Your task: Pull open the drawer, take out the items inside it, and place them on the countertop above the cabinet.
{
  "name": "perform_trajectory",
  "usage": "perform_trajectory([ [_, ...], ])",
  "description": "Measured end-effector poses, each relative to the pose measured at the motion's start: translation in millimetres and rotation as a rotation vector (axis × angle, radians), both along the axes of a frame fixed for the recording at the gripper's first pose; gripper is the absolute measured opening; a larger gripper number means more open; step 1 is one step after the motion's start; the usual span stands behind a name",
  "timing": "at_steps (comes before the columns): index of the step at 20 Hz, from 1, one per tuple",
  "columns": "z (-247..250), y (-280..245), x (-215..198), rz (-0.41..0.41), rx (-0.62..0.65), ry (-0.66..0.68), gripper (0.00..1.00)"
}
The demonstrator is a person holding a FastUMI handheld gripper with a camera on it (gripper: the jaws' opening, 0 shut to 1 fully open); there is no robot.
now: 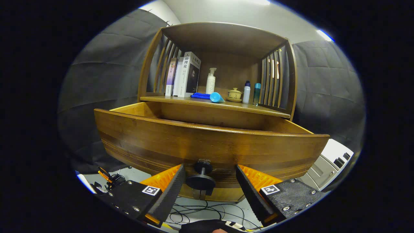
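Wooden cabinet drawer (207, 142) stands pulled out toward the camera, front panel close ahead of the gripper (210, 181); its inside is hidden behind the front panel, so contents cannot be told. Round dark drawer knob (201, 181) sits between the two fingers; fingers apart, one on each side of the knob, neither touching it. Countertop (223, 106) lies above and behind the open drawer, under a slatted wooden hutch (223, 35). On the countertop, from one side to the other: upright books (187, 75); a white pump bottle (211, 81); a blue cup (216, 97) lying on its side beside a flat blue item (200, 95); a small lidded tea bowl (234, 94); a white bottle with dark cap (246, 92); a teal bottle (256, 93). Loose cables (207, 212) on the floor below the drawer.
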State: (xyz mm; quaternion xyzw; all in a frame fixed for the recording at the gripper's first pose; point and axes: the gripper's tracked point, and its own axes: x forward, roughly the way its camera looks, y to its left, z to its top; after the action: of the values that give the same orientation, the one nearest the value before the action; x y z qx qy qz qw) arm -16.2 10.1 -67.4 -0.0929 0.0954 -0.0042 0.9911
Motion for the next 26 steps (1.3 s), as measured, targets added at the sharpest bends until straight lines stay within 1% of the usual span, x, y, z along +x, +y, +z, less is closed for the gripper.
perform_trajectory([
  [2, 0.8, -0.5, 9.2, -0.002, 0.003, 0.012, 0.97],
  [6, 8.9, -0.7, 29.6, 0.012, -0.014, -0.007, 0.97],
  [7, 5.8, -1.5, 32.7, 0.01, -0.015, 0.013, 0.97],
  [8, 10.4, -1.2, 34.8, 0.013, -0.018, -0.01, 0.97],
  [9, 5.9, -2.1, 37.9, 0.008, -0.019, 0.005, 0.97],
  [10, 9.1, -1.5, 40.2, 0.009, -0.022, -0.01, 0.97],
  [17, 8.0, -1.2, 59.7, -0.003, -0.006, 0.001, 0.97],
  [26, 8.0, -4.2, 87.2, -0.011, -0.033, 0.006, 0.96],
])
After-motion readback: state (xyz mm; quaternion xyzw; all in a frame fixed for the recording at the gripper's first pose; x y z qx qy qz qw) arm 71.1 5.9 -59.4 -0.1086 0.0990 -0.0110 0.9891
